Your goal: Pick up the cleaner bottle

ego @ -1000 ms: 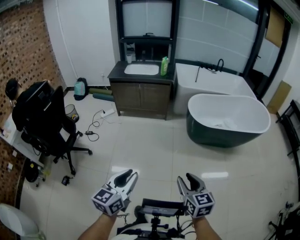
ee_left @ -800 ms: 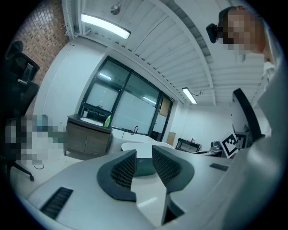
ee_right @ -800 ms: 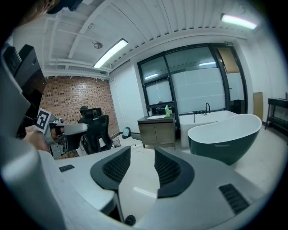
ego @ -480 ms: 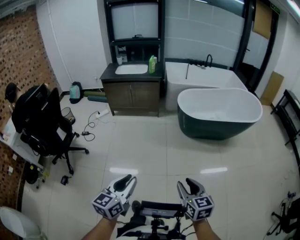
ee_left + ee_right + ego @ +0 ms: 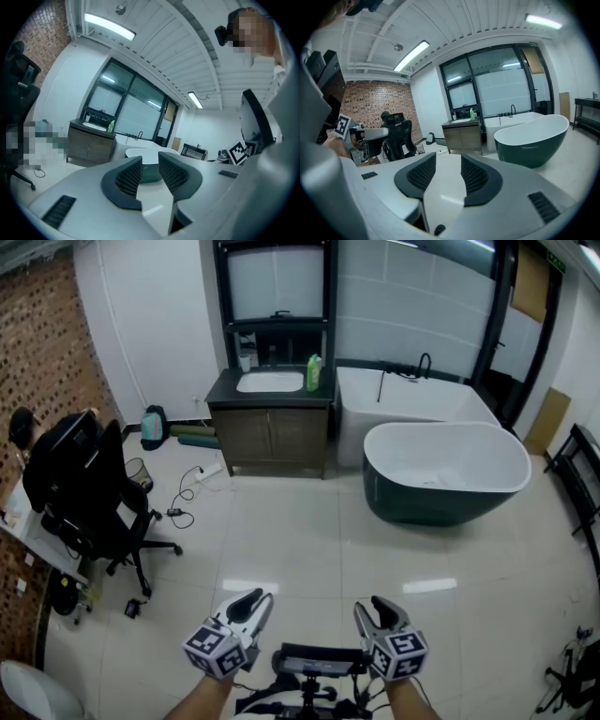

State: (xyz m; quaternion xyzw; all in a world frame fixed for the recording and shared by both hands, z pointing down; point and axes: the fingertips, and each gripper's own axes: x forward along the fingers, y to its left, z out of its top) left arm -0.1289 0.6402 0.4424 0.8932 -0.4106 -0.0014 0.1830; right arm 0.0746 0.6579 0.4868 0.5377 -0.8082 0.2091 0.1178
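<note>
Bathroom mock-up, seen from beside the person. The landmark is the dark wooden vanity cabinet [image 5: 272, 432] against the far wall. The green plastic cleaner bottle [image 5: 313, 372] stands upright on the vanity's top, at its right end, just beside the white inset basin [image 5: 269, 382]. To the right of the vanity stands a white built-in tub [image 5: 412, 401], and in front of that a dark-sided oval freestanding bathtub [image 5: 445, 474]. To the left of the vanity, well apart from it, a black office chair [image 5: 94, 502] stands by the red brick wall [image 5: 37, 352]. The left gripper [image 5: 261, 596] and the right gripper [image 5: 367, 606] are held over the glossy pale tiled floor [image 5: 300, 540], far in front of the vanity and pointing towards it. Each has its jaws drawn together with nothing between them.
</note>
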